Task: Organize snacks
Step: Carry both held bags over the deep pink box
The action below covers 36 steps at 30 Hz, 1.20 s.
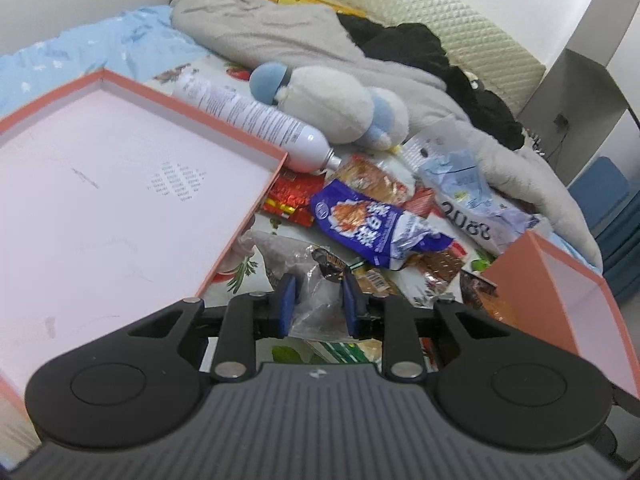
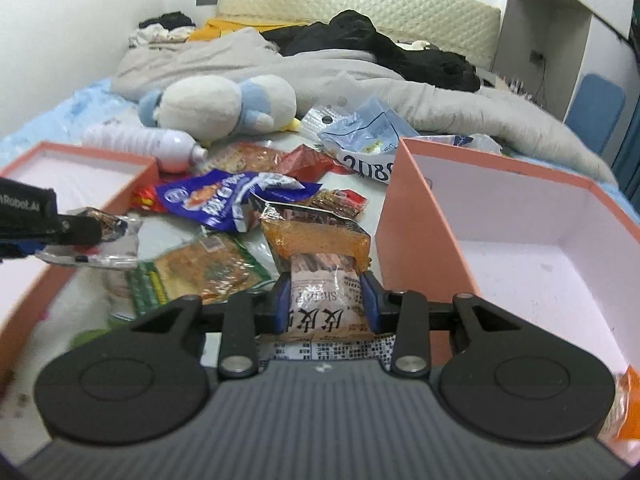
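Two crinkled snack packets, clear one (image 1: 316, 300) in left fingers (image 1: 286, 300), orange one (image 2: 324, 264) in right fingers (image 2: 370, 300).

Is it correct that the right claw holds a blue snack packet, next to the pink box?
Not quite: the right claw grips an orange snack packet, beside the pink box. The blue packet lies loose in the pile. The right wrist view shows it.
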Each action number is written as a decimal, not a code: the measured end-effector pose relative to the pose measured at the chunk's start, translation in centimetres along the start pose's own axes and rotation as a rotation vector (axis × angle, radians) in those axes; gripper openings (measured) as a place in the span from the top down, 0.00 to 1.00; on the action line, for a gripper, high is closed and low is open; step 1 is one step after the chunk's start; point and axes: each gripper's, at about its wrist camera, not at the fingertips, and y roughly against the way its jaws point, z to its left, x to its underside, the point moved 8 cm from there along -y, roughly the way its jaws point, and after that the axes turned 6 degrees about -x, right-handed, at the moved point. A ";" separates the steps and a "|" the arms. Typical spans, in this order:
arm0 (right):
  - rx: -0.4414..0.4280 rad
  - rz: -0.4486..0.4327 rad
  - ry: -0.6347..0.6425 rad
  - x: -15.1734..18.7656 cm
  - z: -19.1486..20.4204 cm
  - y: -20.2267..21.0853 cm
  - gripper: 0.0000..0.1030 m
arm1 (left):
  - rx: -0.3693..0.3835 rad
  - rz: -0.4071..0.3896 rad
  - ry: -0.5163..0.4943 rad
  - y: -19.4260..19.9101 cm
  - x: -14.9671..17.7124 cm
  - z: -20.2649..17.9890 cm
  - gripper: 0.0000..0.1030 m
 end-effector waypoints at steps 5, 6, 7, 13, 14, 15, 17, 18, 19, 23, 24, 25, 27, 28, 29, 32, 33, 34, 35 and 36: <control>0.013 -0.013 -0.002 -0.4 0.0 2.8 0.62 | 0.024 -0.017 -0.024 3.2 -0.4 -1.1 0.73; 0.018 -0.011 0.004 -0.6 -0.1 3.2 0.62 | 0.026 -0.012 -0.029 3.8 -0.5 -1.4 0.73; 0.012 -0.013 -0.005 -0.7 -0.1 3.9 0.62 | 0.033 -0.012 -0.036 4.4 -0.5 -1.6 0.73; 0.008 -0.038 -0.026 -1.3 -0.8 7.7 0.62 | 0.074 -0.029 -0.091 8.8 -0.8 -3.8 0.73; 0.006 -0.043 -0.026 -1.4 -0.8 8.4 0.62 | 0.076 -0.034 -0.101 9.5 -0.8 -4.1 0.73; 0.005 -0.048 -0.025 -1.5 -0.8 8.9 0.62 | 0.079 -0.039 -0.108 10.2 -0.8 -4.5 0.73; -0.006 -0.054 -0.032 -1.6 -0.8 10.1 0.62 | 0.088 -0.044 -0.118 11.6 -0.7 -5.1 0.73; -0.012 -0.054 -0.038 -1.7 -0.8 10.7 0.62 | 0.094 -0.045 -0.124 12.2 -0.6 -5.4 0.73; -0.015 -0.056 -0.039 -1.7 -0.8 11.3 0.62 | 0.101 -0.044 -0.130 12.9 -0.4 -5.7 0.73; -0.020 -0.065 -0.028 -1.5 -1.0 13.8 0.62 | 0.124 -0.038 -0.163 15.0 0.7 -7.2 0.74; -0.025 -0.064 -0.032 -1.4 -1.1 14.3 0.62 | 0.131 -0.035 -0.170 15.4 1.0 -7.5 0.74; -0.031 -0.063 -0.039 -1.4 -1.2 14.8 0.62 | 0.139 -0.030 -0.178 15.9 1.4 -8.0 0.74; -0.032 -0.065 -0.039 -1.4 -1.4 15.8 0.62 | 0.155 -0.021 -0.190 16.8 2.0 -8.7 0.74; -0.028 -0.069 -0.036 -1.4 -1.5 16.3 0.62 | 0.162 -0.016 -0.197 17.3 2.4 -9.1 0.74; -0.024 -0.073 -0.033 -1.4 -1.6 16.8 0.62 | 0.168 -0.015 -0.206 17.7 2.7 -9.4 0.74; -0.016 -0.077 -0.041 -1.3 -2.2 18.2 0.62 | 0.186 -0.010 -0.243 18.9 3.6 -10.6 0.74; -0.015 -0.080 -0.048 -1.3 -2.4 18.6 0.62 | 0.196 -0.004 -0.252 19.3 4.0 -11.0 0.74; -0.014 -0.082 -0.052 -1.2 -2.6 19.0 0.62 | 0.206 0.001 -0.255 19.5 4.2 -11.4 0.74; -0.009 -0.086 -0.055 -1.2 -2.9 19.5 0.62 | 0.214 0.004 -0.257 19.8 4.5 -11.7 0.74; 0.000 -0.089 -0.056 -1.2 -3.3 19.9 0.62 | 0.222 0.005 -0.262 20.2 4.8 -12.0 0.74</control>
